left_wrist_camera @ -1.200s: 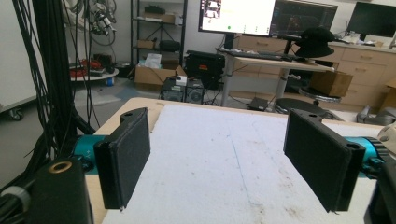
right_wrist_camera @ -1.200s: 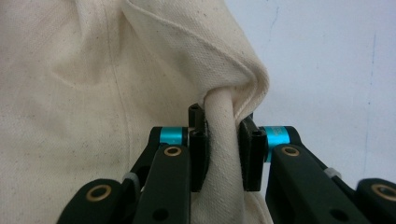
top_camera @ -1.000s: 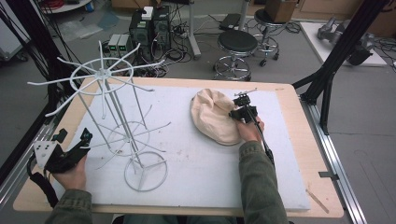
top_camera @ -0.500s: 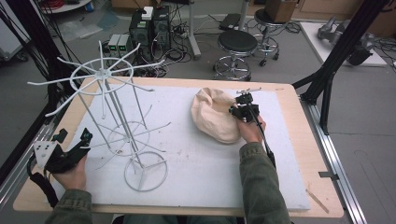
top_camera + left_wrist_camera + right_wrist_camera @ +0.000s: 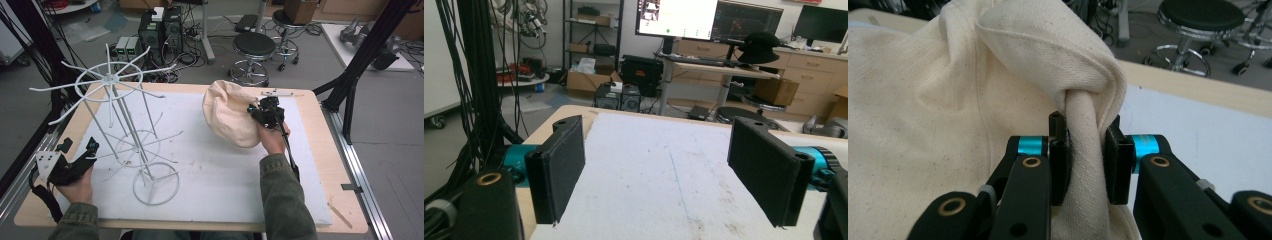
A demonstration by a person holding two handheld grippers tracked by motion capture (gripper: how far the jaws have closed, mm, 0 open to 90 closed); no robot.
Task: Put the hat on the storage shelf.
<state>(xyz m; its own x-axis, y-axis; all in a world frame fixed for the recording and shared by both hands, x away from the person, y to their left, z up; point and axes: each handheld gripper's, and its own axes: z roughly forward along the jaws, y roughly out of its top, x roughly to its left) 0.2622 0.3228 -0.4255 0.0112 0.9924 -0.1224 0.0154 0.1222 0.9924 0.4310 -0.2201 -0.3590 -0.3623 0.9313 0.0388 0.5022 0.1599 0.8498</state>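
On the table (image 5: 320,165), a white mat (image 5: 225,180) is laid; stools (image 5: 255,47) and cabling are seen on the floor beyond. Right gripper (image 5: 1083,160): jaws pinched on a fold of the cream cloth (image 5: 230,117), bunched at the mat's far right. Left gripper (image 5: 659,170): jaws spread, held near the wire rack (image 5: 130,135). Monitors (image 5: 679,17) are noted from the left gripper view.

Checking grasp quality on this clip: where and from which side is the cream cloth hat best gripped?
Best at its edge, where the fabric bunches into a thick fold, coming in from the right, the side nearest the right gripper. The cream hat is soft and domed, so its broad crown gives little to pinch. The right gripper view shows the jaws already closed on such a fold, which looks secure.
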